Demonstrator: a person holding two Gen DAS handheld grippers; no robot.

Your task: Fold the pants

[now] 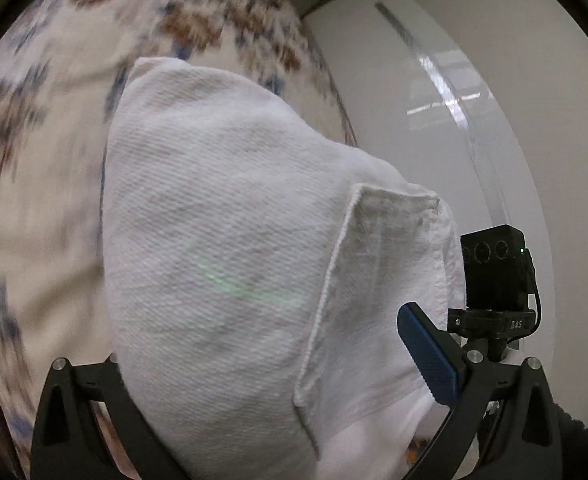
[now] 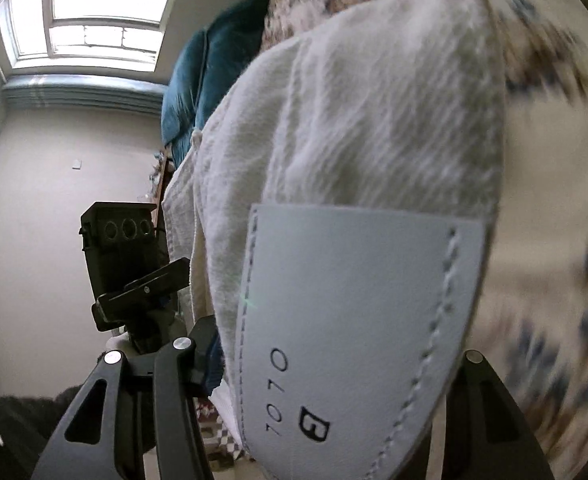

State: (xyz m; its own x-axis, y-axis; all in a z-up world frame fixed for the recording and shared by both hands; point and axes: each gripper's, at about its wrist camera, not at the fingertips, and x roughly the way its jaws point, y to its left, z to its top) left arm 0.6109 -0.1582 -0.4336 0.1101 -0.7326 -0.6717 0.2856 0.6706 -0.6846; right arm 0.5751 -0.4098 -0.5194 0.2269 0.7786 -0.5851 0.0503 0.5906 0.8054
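step: lifting pants (image 1: 221,248) waistband off bedspread (image 1: 33,140) | left gripper (image 1: 253,420), right gripper (image 2: 334,412): both clamping cloth, filling frame centre | next: judging a carry-over fold, hands level.

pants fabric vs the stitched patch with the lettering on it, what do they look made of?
Pants: white woven cloth, likely cotton twill or denim; matte, with fine diagonal ribbing and a stitched pocket.
Patch: smooth pale sheet, probably leather or faux leather; slight sheen, no weave, stitched along its edges, dark printed characters. Real or synthetic can't be told.
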